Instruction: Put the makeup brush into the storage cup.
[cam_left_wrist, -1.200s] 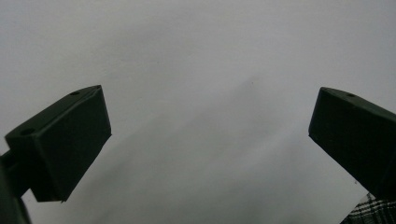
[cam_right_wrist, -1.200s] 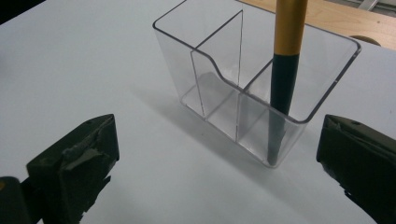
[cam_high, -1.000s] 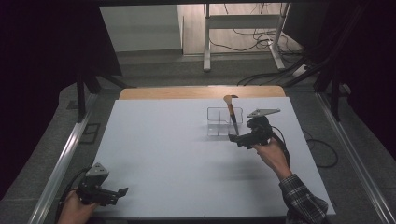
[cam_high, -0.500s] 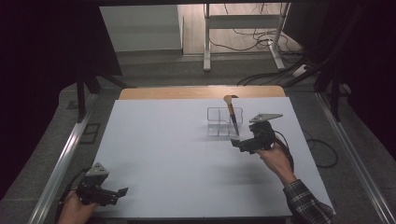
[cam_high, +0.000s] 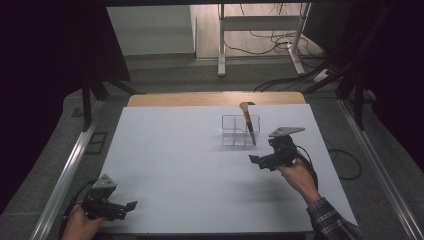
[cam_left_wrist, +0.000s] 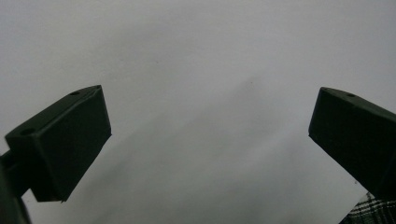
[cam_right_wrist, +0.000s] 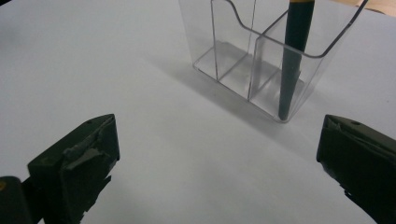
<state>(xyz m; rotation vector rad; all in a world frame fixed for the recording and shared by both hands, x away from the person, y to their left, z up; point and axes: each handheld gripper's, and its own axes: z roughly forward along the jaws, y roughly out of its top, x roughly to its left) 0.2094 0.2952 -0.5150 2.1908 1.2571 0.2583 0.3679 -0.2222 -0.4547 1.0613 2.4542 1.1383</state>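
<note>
The person's forearms are cut off by the bottom edge of the high view, and a corner of plaid sleeve (cam_left_wrist: 369, 212) shows at the lower right of the left gripper view. The top of the tool in the right gripper view is cut off by the frame, so its curved end shows just in the high view. There is one white, smooth, matte worktop (cam_high: 175, 165), with a strip of bare wood along its far edge. On it, toward the far right, stands one clear plastic organizer (cam_high: 240, 131), a box with thin dividers; three compartments can be counted in the right gripper view (cam_right_wrist: 261, 60). One tool (cam_high: 248, 125) with a dark slender shaft and an orange-brown hooked top leans inside the end compartment nearest the right gripper (cam_high: 262, 161); what kind of tool it is cannot be told. That gripper hovers just near the organizer, jaws spread wide with nothing between them, one pad looking rough and frayed. The left gripper (cam_high: 122, 209) sits at the near left corner, well apart from the organizer, its two blocky black jaws also spread wide over bare worktop, empty.
</note>
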